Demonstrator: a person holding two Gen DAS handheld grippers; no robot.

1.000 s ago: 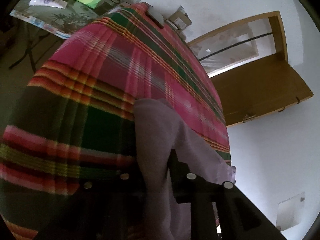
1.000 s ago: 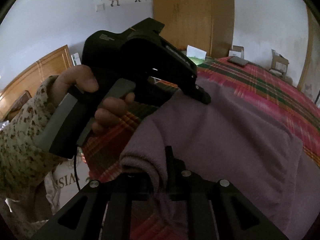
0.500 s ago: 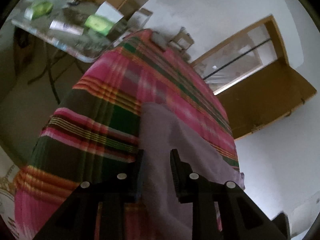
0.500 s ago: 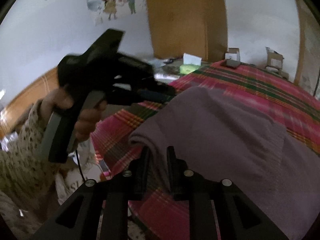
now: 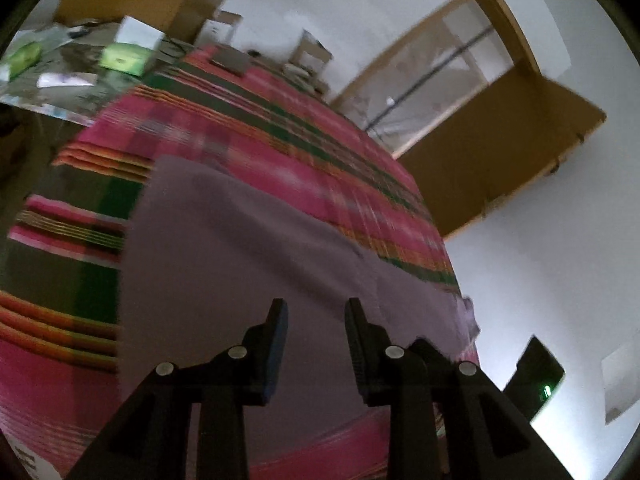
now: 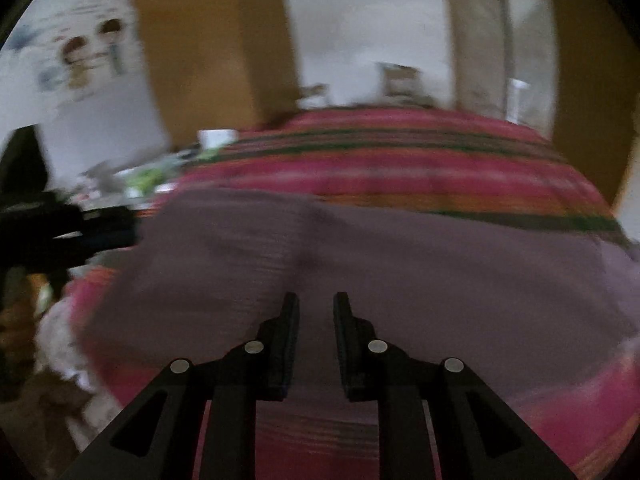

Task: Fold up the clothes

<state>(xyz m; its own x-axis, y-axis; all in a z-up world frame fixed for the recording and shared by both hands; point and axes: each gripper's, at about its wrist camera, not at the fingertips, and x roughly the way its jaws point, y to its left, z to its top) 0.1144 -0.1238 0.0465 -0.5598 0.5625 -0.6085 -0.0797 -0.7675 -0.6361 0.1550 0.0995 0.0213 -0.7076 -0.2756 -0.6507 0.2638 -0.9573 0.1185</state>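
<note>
A bed (image 5: 256,120) under a pink, green and orange plaid cover fills the middle of both views, running from the lower edge up toward the far wall. On it lies the cloth (image 5: 248,248), a mauve knitted garment spread flat. In the left wrist view it takes up the lower centre of the frame, its straight edge running down the left side against the plaid. In the right wrist view the cloth (image 6: 360,264) spans almost the full width across the middle, blurred by motion, with plaid showing above it and below it.

A wooden wardrobe (image 6: 212,48) stands in the upper left of the right wrist view. A wood-framed opening (image 5: 460,80) sits in the upper right of the left wrist view. A tabletop (image 5: 60,68) with green packets and papers lies at the upper left of that view, just beside the bed's far corner.

The left tongs (image 5: 316,312) rise from the bottom centre of their own view. Their jaws are opening, with nothing clamped between them; the cloth lies beyond and below the tips. The same tongs show as a dark blurred shape at the left edge of the right wrist view (image 6: 100,232).

The right tongs (image 6: 316,308) stand at the bottom centre of their view, jaws parted by a narrow gap, empty, over the cloth.
</note>
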